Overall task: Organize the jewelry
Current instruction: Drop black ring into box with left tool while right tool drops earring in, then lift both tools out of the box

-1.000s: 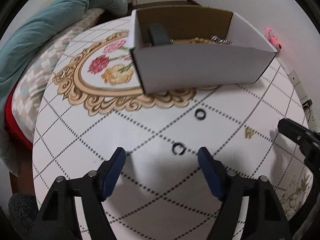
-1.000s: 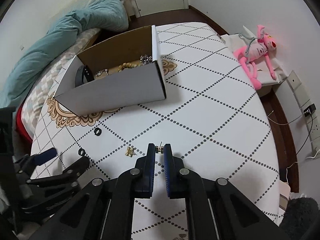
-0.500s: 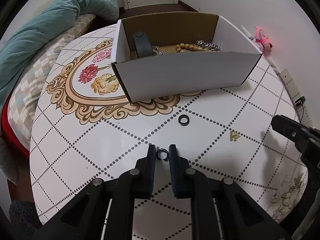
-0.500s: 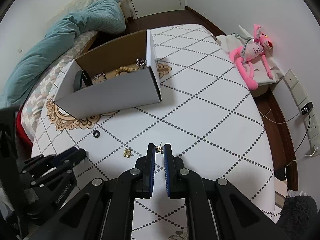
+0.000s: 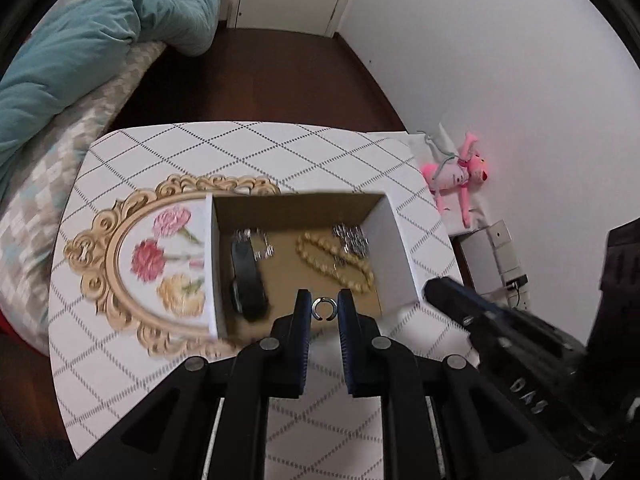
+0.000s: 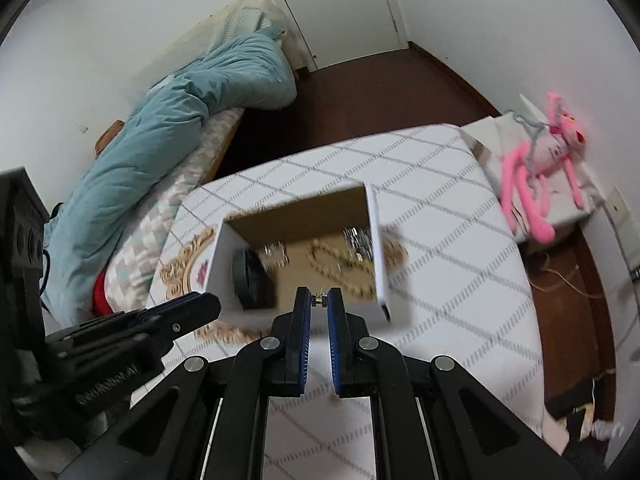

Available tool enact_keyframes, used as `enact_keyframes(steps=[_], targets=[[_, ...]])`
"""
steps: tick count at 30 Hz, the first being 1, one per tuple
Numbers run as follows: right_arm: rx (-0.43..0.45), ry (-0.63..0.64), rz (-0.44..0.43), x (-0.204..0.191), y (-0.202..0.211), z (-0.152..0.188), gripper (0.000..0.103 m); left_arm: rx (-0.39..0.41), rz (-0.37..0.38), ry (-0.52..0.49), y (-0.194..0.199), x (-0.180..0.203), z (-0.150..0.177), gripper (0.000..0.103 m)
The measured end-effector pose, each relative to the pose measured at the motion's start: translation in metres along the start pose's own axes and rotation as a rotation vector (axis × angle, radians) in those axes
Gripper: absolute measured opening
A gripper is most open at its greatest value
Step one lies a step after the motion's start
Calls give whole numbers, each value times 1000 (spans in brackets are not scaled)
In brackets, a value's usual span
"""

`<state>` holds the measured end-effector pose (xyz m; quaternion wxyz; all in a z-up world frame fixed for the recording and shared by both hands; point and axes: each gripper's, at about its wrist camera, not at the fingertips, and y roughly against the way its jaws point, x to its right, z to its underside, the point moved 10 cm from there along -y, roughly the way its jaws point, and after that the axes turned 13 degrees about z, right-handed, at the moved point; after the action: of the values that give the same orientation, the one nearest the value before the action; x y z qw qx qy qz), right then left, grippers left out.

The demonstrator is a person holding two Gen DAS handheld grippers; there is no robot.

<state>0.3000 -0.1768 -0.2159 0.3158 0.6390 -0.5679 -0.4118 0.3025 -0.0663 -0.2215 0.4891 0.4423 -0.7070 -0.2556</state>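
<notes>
My left gripper is shut on a small black open ring and holds it above the near edge of the white cardboard box. My right gripper is shut on a small gold earring, also raised over the box. Inside the box lie a black band, a wooden bead bracelet and silver chains. The right gripper shows at the right of the left wrist view; the left gripper shows at the left of the right wrist view.
The box stands on a white quilted table with a gold-framed flower motif. A bed with a teal duvet lies to the left. A pink plush toy rests on a low stand at the right. Dark floor lies beyond.
Both grippers have lifted off the table and moved forward over the box, each carrying its piece. The left gripper shut on the ring a second ago.
</notes>
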Motion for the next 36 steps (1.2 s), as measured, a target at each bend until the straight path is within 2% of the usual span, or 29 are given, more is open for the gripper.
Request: enact_keyframes(steps=[5,8,10,12,16,17,19,20,21,22,23,25,27,31,36], targets=[[-105,18,-29,-7,-38,-17,9,-52,-34,39,-16,-21,-26,12],[-185,17,-66,-12,-57,-18,9,-56,-54,66,-14,-33,-33,14],[-223,10,-72,-13,-66,-15,10,-50,-77,83,-11,-40,-38,28],[-243,2,-74,-13,-72,-13,11,-32,-99,87,-6,-46,-42,60],[-234,-4,-72,-10,-70,-11,28,5,-147,84,5,-57,-43,67],[-230,-1,-61,-8,-69,-10,29,7,-156,86,6,-59,-40,69],[-208,18,-22,-6,-66,-11,30,12,-185,74,8,-64,-37,77],[-188,35,15,-4,-63,-11,31,13,-203,66,8,-66,-34,86],[-176,46,41,-1,-61,-12,37,19,-232,51,10,-69,-29,93],[-151,66,91,3,-57,-12,50,21,-244,43,10,-70,-26,96],[-135,82,129,6,-55,-12,58,21,-256,35,10,-72,-22,101],[-108,121,216,13,-51,-12,87,21,-293,16,10,-75,-14,102],[-90,147,278,19,-50,-11,99,25,-327,-5,10,-78,-8,103],[-74,167,338,28,-45,-11,103,37,-353,-19,14,-77,-2,103],[-26,173,353,25,-28,-16,103,77,-355,-33,30,-67,-2,103]])
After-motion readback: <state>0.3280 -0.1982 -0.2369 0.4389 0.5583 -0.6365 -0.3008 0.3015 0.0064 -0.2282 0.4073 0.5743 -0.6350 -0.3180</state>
